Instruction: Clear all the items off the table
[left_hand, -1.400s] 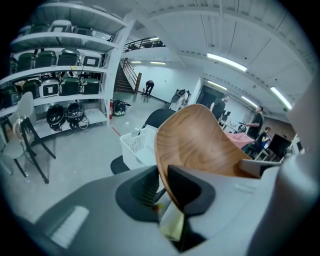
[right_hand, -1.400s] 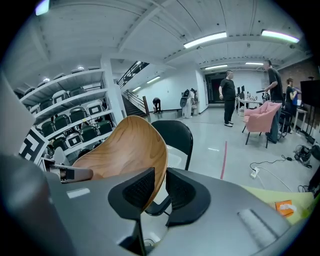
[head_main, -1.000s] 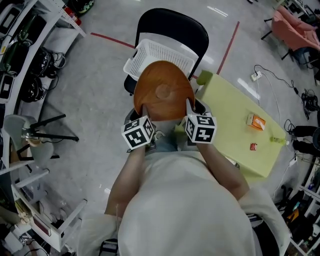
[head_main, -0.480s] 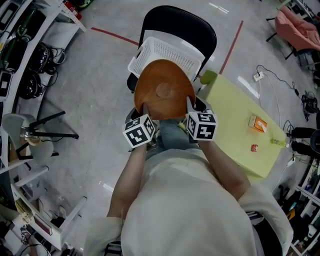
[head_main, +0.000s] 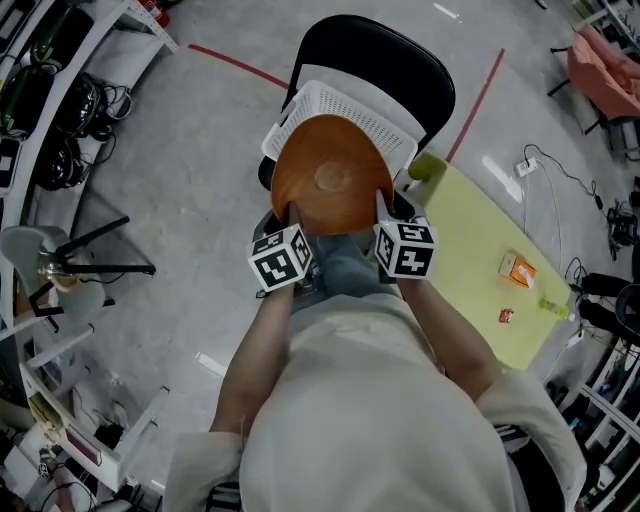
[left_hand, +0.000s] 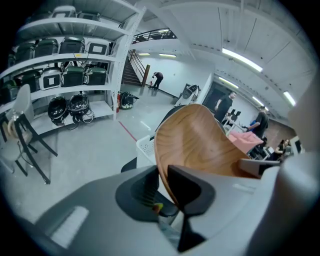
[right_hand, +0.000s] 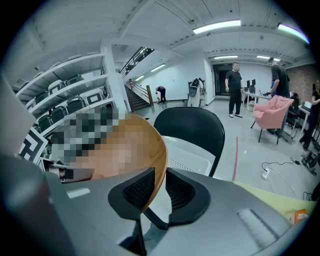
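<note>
A wooden bowl (head_main: 332, 180) hangs tilted, its underside toward me, above a white plastic basket (head_main: 345, 115) that sits on a black chair (head_main: 410, 62). My left gripper (head_main: 293, 215) is shut on the bowl's left rim; in the left gripper view the rim (left_hand: 161, 165) runs between the jaws of the left gripper (left_hand: 161, 186). My right gripper (head_main: 381, 210) is shut on the right rim, and in the right gripper view that gripper (right_hand: 159, 189) pinches the bowl's edge (right_hand: 161, 170). On the yellow-green table (head_main: 470, 235) lie an orange box (head_main: 516, 270) and a small red item (head_main: 506, 315).
A red line (head_main: 475, 95) runs along the grey floor. Shelving with gear (head_main: 40, 90) stands at the left, a tripod (head_main: 90, 260) near it. Cables (head_main: 560, 175) lie on the floor at the right. A pink chair (head_main: 605, 60) is at the far right.
The bowl, held by both grippers, has moved slightly forward and now covers more of the basket. The view has shifted a little with it.
</note>
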